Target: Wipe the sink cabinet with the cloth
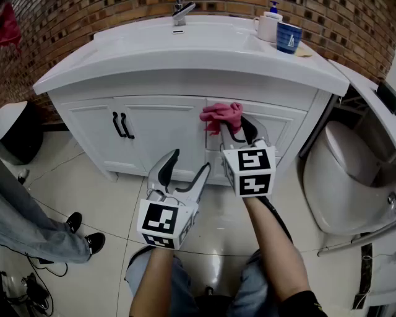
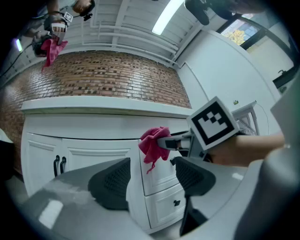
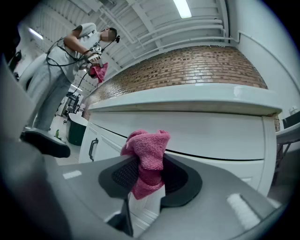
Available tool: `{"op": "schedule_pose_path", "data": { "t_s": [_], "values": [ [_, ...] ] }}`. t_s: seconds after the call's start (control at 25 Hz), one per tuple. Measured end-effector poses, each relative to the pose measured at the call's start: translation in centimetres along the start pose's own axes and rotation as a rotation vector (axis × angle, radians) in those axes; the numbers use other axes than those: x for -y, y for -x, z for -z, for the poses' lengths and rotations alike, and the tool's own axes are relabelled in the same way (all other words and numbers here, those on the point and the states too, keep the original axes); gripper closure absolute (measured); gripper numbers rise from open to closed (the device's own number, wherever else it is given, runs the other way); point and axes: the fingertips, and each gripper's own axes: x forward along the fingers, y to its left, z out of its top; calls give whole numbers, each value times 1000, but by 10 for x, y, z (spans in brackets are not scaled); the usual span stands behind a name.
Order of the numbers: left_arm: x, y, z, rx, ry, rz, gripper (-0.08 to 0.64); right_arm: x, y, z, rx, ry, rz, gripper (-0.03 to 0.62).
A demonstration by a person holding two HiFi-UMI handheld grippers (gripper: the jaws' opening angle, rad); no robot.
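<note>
A bunched pink cloth (image 1: 220,115) is pinched in my right gripper (image 1: 231,129), which is shut on it and holds it against the top of the white sink cabinet's (image 1: 162,132) right drawer front. In the right gripper view the cloth (image 3: 147,158) fills the gap between the dark pads. My left gripper (image 1: 186,169) hangs lower and to the left, in front of the cabinet doors, open with nothing between its fingers. From the left gripper view the cloth (image 2: 153,144) and the right gripper (image 2: 174,144) show ahead against the drawers.
A white basin top (image 1: 185,49) with a tap (image 1: 181,12) overhangs the cabinet. Two cups (image 1: 288,36) stand at its back right. A toilet (image 1: 349,173) is close on the right. A bystander's legs and shoes (image 1: 74,232) are on the left floor.
</note>
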Motion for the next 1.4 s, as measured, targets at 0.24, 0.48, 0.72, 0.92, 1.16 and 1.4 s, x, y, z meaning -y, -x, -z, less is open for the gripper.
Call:
{"op": "schedule_pose_path", "data": {
  "t_s": [0.24,0.48,0.72,0.92,1.16,1.4],
  "values": [
    [-16,1,5,24,41,-9,255,-7,-45,-2,-21,40,-23,463],
    [-5,-16,16,-7,21,9,255,28,-29,7,-31,38,43,465],
    [12,-27,21,-21,2,60,255,136,28,37,-69,-97,272,464],
    [24,-27,19,-19,-2,78,255,209,70,52,-85,-163,436,464],
    [20,-28,22,-23,-9,68,255,202,71,51,-76,-142,436,466],
    [-2,-16,25,-48,-64,13,255,87,20,25,-21,-109,134,466]
  ]
}}
